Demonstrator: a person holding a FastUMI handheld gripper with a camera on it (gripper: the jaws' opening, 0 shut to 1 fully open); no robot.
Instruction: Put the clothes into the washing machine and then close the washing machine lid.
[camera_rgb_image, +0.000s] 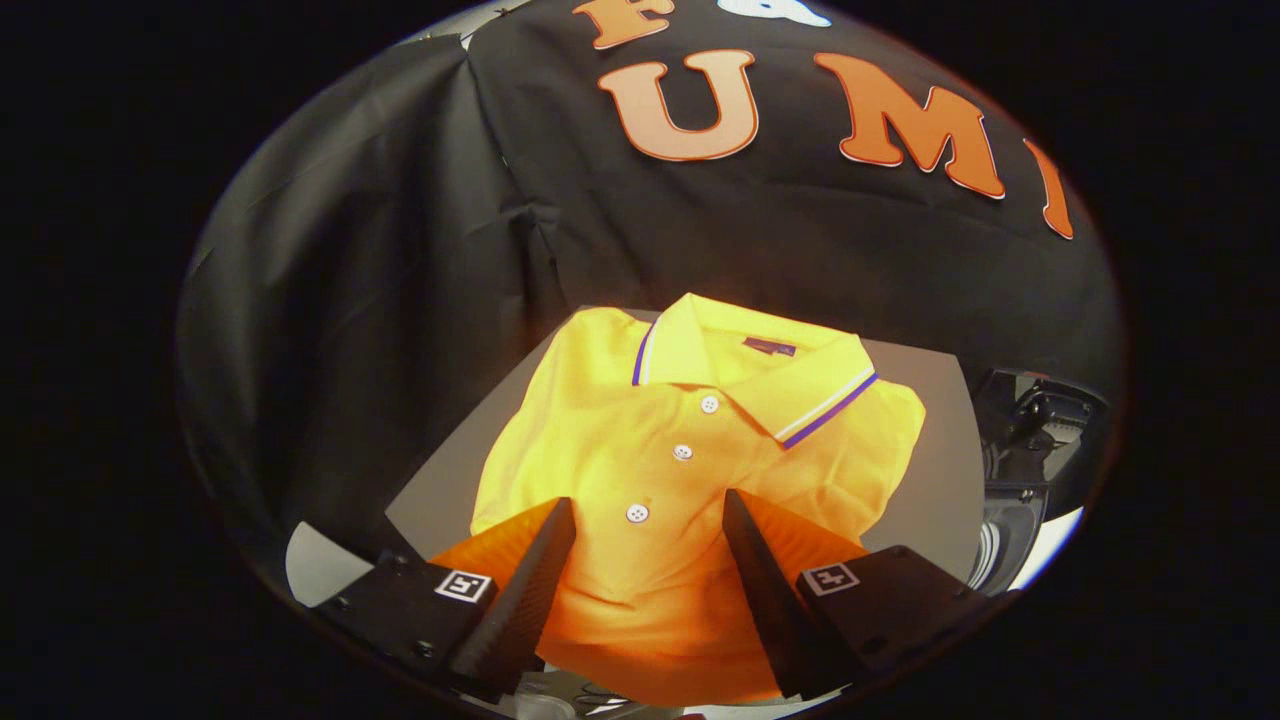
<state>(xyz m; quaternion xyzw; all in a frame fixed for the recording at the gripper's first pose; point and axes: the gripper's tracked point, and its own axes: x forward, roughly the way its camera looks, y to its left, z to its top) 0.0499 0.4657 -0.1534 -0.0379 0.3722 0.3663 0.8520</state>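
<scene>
tool (648, 510) hovers with fingers spread wide over the folded yellow polo shirt (690, 440) on the bench (930, 500), lined up to pinch the fabric.

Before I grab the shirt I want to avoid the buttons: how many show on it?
3, in a line down the placket of the yellow polo shirt: one below the collar, one mid-placket, one just ahead of the open gripper. The fold may hide more.
</scene>
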